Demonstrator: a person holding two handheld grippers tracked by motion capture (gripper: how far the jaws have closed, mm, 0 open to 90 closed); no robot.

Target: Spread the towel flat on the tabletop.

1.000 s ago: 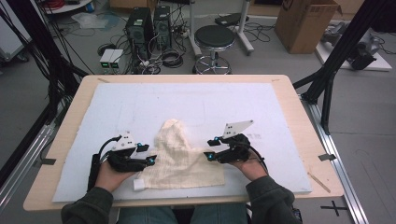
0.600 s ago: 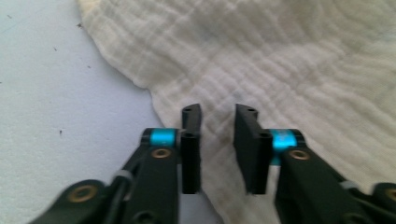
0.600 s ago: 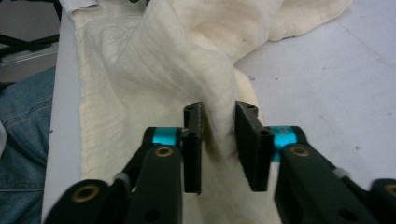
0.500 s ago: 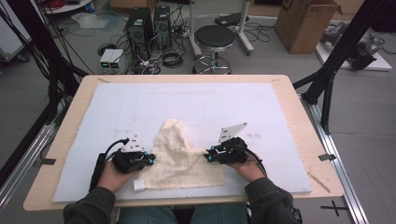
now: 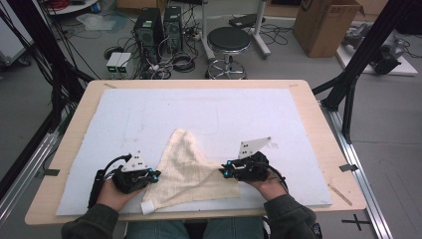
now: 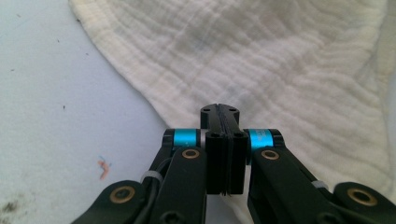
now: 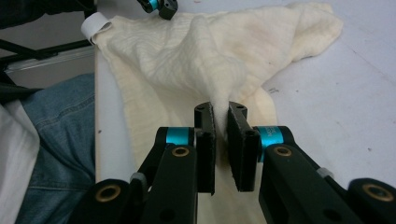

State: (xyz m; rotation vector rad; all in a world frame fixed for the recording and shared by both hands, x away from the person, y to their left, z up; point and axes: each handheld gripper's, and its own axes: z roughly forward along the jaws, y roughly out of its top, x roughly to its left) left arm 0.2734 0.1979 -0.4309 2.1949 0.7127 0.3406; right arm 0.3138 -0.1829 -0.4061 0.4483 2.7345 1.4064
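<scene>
Cream cloth (image 5: 188, 168) lies crumpled on the white mat (image 5: 209, 112), near the person's edge of the table (image 5: 318, 107), roughly triangular with one corner pointing away from the person. A white tag (image 5: 148, 206) sticks out at its near left corner, at the mat's front edge. In the high view the cloth sits between the two grippers, each touching one side of it.

Left gripper (image 5: 155, 175) at the cloth's left edge. In the left gripper view its jaws are pressed flat together, no gap showing, tips (image 6: 219, 108) over the hem of the cloth (image 6: 261, 65); jaws have just been closing. Can't tell whether fabric is caught between them, nothing visible in the seam.

Right gripper (image 5: 225, 170) at the cloth's right edge. In the right gripper view its jaws (image 7: 220, 112) pinch a raised fold of the cloth (image 7: 210, 51), fabric visible in the narrow gap and pulled up into a ridge from there; jaws have just been closing. That view also shows the left gripper's tip (image 7: 161, 5) on the far side of the cloth, next to the white tag (image 7: 93, 23), and the person's jeans (image 7: 56, 140) below the table edge.

Both hands hold the grippers low over the mat, sleeves entering from the bottom. Floor behind the table: stool (image 5: 228, 42), computer towers (image 5: 159, 30), cardboard box (image 5: 326, 25).
</scene>
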